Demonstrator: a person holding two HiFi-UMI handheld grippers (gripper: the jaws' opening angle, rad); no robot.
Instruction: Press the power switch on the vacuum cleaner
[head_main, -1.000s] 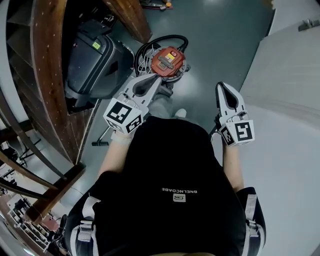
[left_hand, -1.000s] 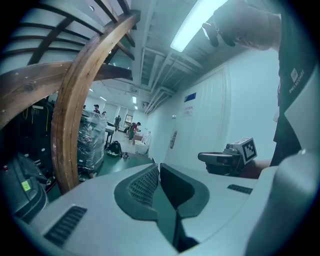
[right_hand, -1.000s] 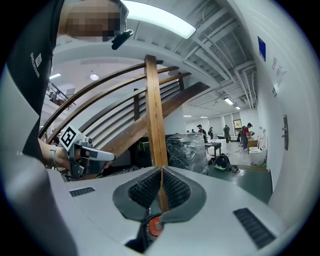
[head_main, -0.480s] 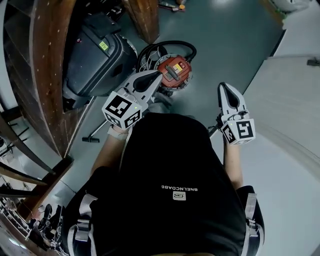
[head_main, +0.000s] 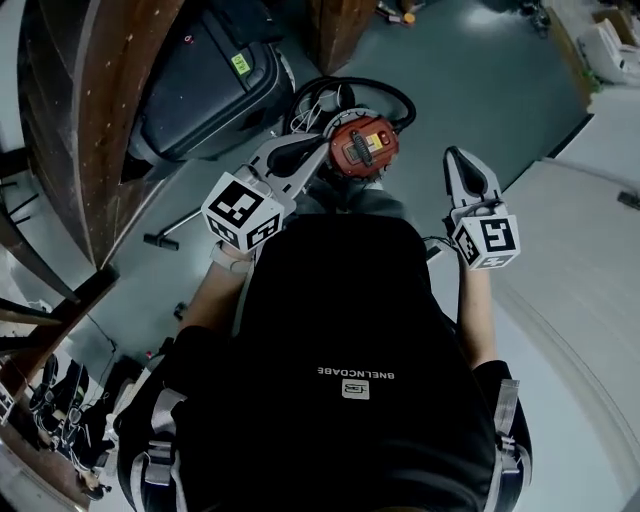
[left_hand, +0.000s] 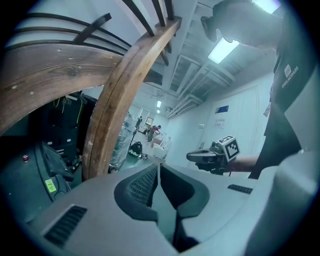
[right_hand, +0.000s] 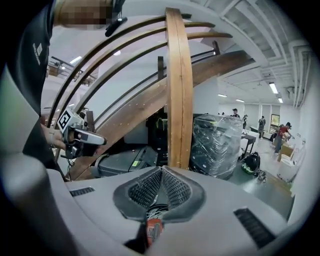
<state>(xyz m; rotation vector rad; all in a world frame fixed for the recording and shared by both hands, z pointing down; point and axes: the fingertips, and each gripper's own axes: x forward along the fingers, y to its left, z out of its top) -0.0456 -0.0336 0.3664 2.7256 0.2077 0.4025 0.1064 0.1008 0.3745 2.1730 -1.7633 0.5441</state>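
The vacuum cleaner (head_main: 365, 145) is a round red canister with a grey and yellow panel on top. It stands on the dark floor, and a black hose (head_main: 392, 90) loops behind it. My left gripper (head_main: 322, 152) is shut and empty, with its tips just left of the canister's rim. My right gripper (head_main: 455, 153) is also shut and empty, held to the right of the canister and apart from it. In the right gripper view a strip of the red vacuum cleaner (right_hand: 154, 232) shows below the closed jaws, and the left gripper (right_hand: 80, 135) appears at the left.
A dark grey hard case (head_main: 205, 85) lies left of the vacuum under a curved wooden stair frame (head_main: 100, 120). A wooden post (head_main: 340, 25) stands behind the hose. A floor nozzle (head_main: 160, 240) lies at the left. A plastic-wrapped stack (right_hand: 217, 145) and several distant people show in the right gripper view.
The head view has shifted, so the vacuum and both grippers sit higher and further right in the picture. The left jaws stay beside the canister. Both grippers remain shut.
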